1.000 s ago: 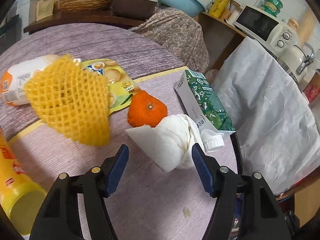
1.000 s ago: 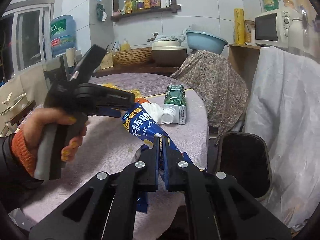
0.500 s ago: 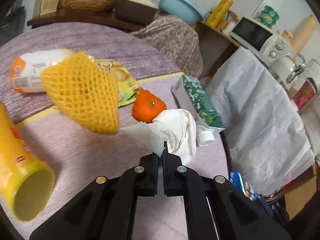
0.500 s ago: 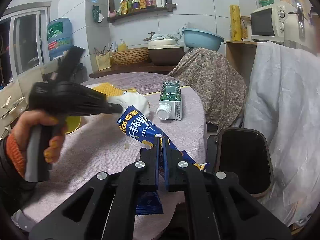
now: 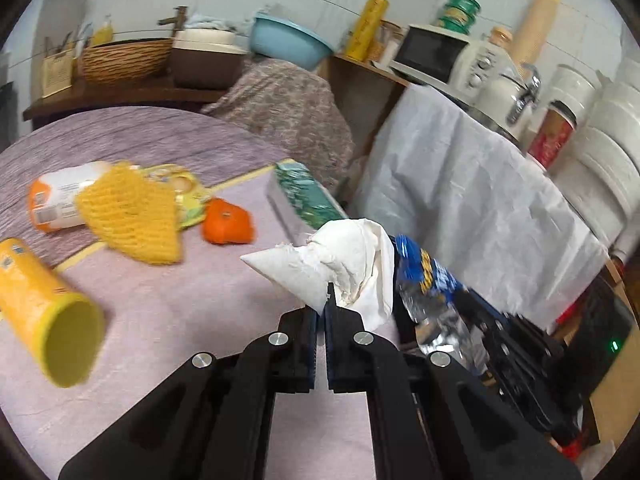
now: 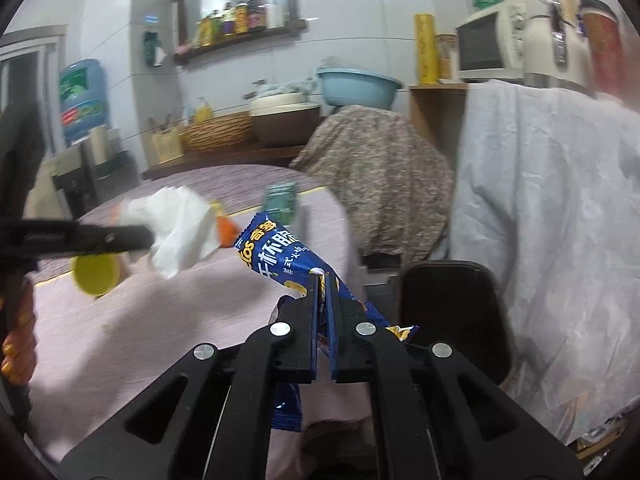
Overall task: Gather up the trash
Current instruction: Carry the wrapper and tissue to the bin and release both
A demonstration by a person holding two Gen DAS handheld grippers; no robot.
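My left gripper (image 5: pixel 322 300) is shut on a crumpled white tissue (image 5: pixel 340 262) and holds it above the round table's right edge; the tissue also shows in the right wrist view (image 6: pixel 176 226). My right gripper (image 6: pixel 322 284) is shut on a blue snack wrapper (image 6: pixel 280 248), which also shows in the left wrist view (image 5: pixel 424 268). A black trash bin (image 6: pixel 448 312) stands on the floor right of the table, below and right of the wrapper. On the table lie a yellow foam net (image 5: pixel 132 216), an orange peel (image 5: pixel 228 226), a green milk carton (image 5: pixel 304 200) and a yellow tube (image 5: pixel 48 312).
The purple-clothed round table (image 5: pixel 160 320) also holds an orange-white packet (image 5: pixel 56 200) and a yellow-green pouch (image 5: pixel 180 184). A white sheet (image 6: pixel 552 220) covers furniture on the right, behind the bin. A patterned cloth-covered chair (image 6: pixel 372 184) stands beyond the table.
My left gripper closed on the tissue, lifted it off the table and carried it right toward the table edge. My right gripper keeps the blue wrapper and has shifted toward the bin.
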